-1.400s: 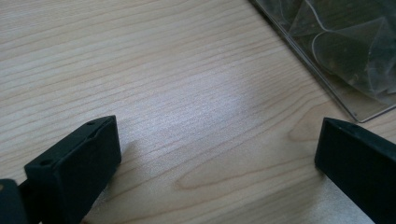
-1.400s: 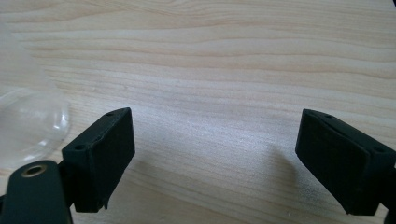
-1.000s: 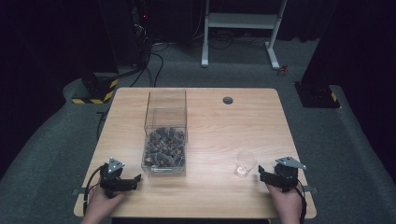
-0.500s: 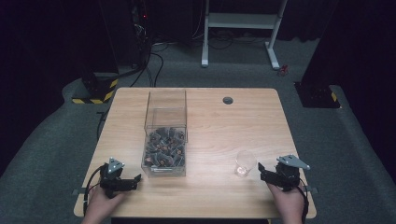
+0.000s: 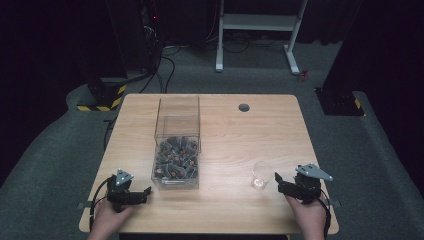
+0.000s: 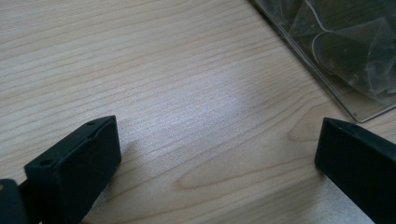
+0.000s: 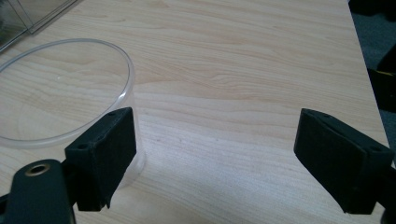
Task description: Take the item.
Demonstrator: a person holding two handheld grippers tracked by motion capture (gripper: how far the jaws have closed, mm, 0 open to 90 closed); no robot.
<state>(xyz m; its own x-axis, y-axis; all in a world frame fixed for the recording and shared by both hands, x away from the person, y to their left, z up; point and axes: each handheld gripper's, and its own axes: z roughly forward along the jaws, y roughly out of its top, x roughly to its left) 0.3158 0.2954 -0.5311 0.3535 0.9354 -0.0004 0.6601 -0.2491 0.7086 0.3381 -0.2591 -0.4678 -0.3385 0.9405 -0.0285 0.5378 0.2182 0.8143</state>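
Observation:
A clear plastic box (image 5: 176, 150) stands left of the table's middle, its near half filled with several small dark pieces (image 5: 175, 161). A small clear cup (image 5: 261, 174) stands upright at the front right. My left gripper (image 5: 144, 194) rests near the front left edge, open, jaws pointing right toward the box's near corner (image 6: 343, 70). In its own view the left gripper (image 6: 217, 158) has only bare wood between its jaws. My right gripper (image 5: 279, 183) is open just right of the cup. In its own view the right gripper (image 7: 215, 154) has its left jaw against the cup's (image 7: 125, 81) side.
The wooden table (image 5: 230, 135) has a round dark grommet (image 5: 244, 107) at the back. A dark floor with cables, a white desk frame (image 5: 260, 30) and yellow-black striped bases (image 5: 102, 100) lies beyond. The table's right edge (image 7: 369, 88) is close to my right gripper.

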